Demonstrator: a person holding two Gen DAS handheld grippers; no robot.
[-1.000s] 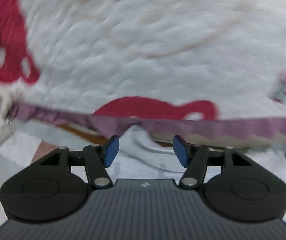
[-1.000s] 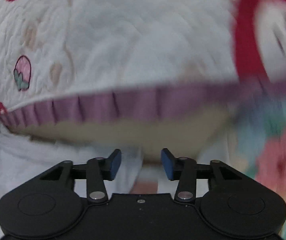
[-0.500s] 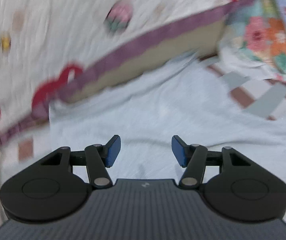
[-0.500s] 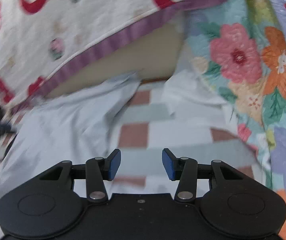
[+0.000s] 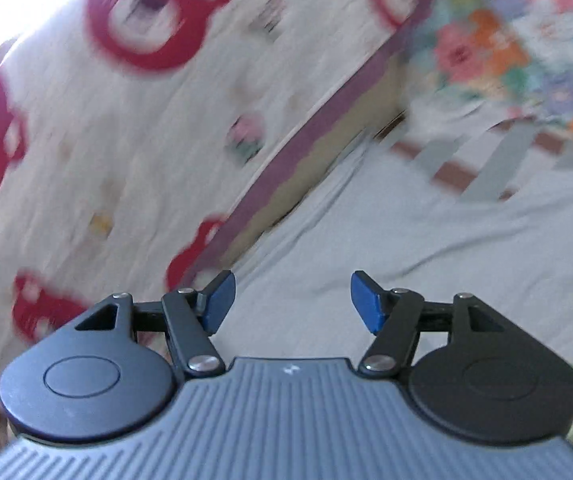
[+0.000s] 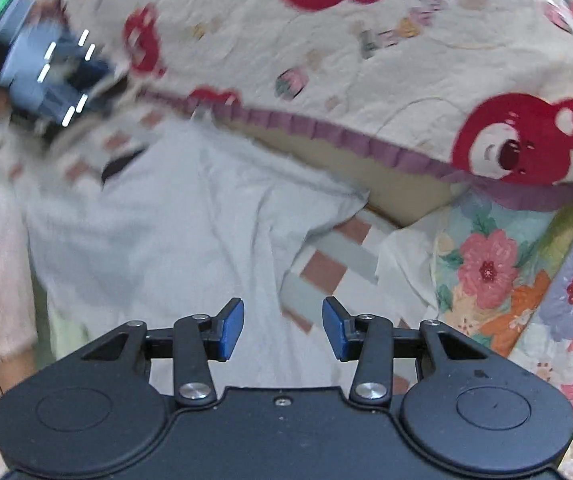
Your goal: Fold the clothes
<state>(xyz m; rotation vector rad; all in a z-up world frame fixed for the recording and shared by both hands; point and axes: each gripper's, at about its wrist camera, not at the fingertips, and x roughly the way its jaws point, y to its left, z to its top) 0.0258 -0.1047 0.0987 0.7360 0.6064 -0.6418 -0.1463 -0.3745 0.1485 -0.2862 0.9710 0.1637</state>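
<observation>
Two hand-held grippers hover over a pale blue garment (image 6: 174, 240) spread on a checked sheet (image 6: 326, 264). The left gripper (image 5: 292, 300) has its blue pads (image 5: 218, 300) wide apart, with nothing between them; the garment (image 5: 386, 248) lies beneath and ahead of it, creased. The right gripper (image 6: 282, 328) is likewise parted and empty, poised above the garment's right edge where it meets the sheet. Behind the garment rests a cream pillow (image 6: 366, 60) printed with red bears and trimmed with a purple frill, its lower edge overlapping the garment's far side. A floral quilt (image 6: 526, 280) lies to the right, just beside the pillow. In the left wrist view, the pillow (image 5: 106, 140) fills the left side, blurred, and the quilt (image 5: 506, 40) shows at upper right.
</observation>
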